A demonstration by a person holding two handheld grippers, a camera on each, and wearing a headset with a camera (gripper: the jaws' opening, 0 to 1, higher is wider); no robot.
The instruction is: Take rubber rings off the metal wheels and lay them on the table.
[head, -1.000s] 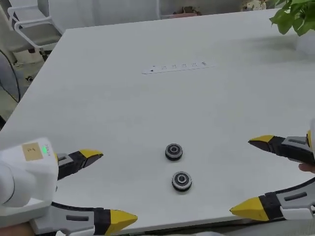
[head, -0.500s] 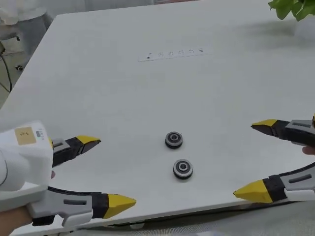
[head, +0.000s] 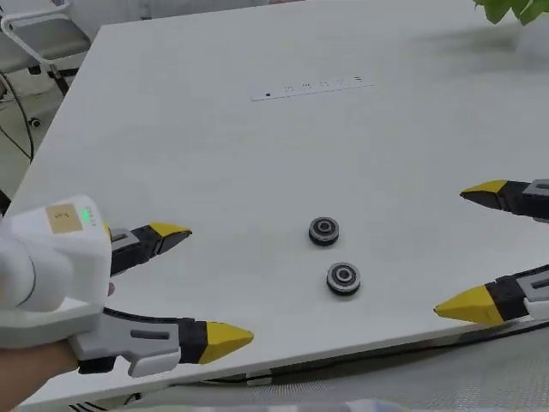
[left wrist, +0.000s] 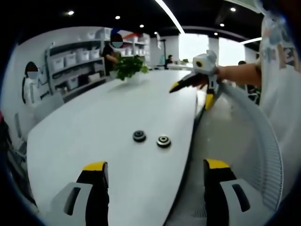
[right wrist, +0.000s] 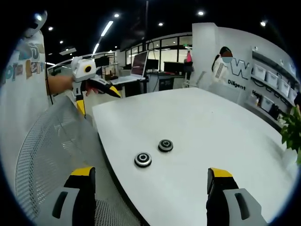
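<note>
Two small metal wheels with black rubber rings lie flat on the white table (head: 257, 163): the far wheel (head: 323, 230) (left wrist: 138, 136) (right wrist: 165, 145) and the near wheel (head: 343, 278) (left wrist: 163, 141) (right wrist: 143, 159). My left gripper (head: 199, 283) (left wrist: 153, 172) stands open at the table's near left edge, well left of the wheels, nothing between its yellow-tipped fingers. My right gripper (head: 470, 249) (right wrist: 148, 176) stands open at the near right edge, also holding nothing. Each gripper shows in the other's view, the right gripper (left wrist: 190, 89) and the left gripper (right wrist: 99, 92).
A flush panel of sockets (head: 313, 87) lies in the table's far middle. A leafy green plant (head: 515, 10) (left wrist: 128, 67) stands at the far right corner. A chair (head: 39, 39) is beyond the far left edge. People stand by shelves in the left gripper view.
The head camera has shifted, so the wheels sit further right and higher in the picture. Both grippers stay open at the near edge; the wheels have not moved.
</note>
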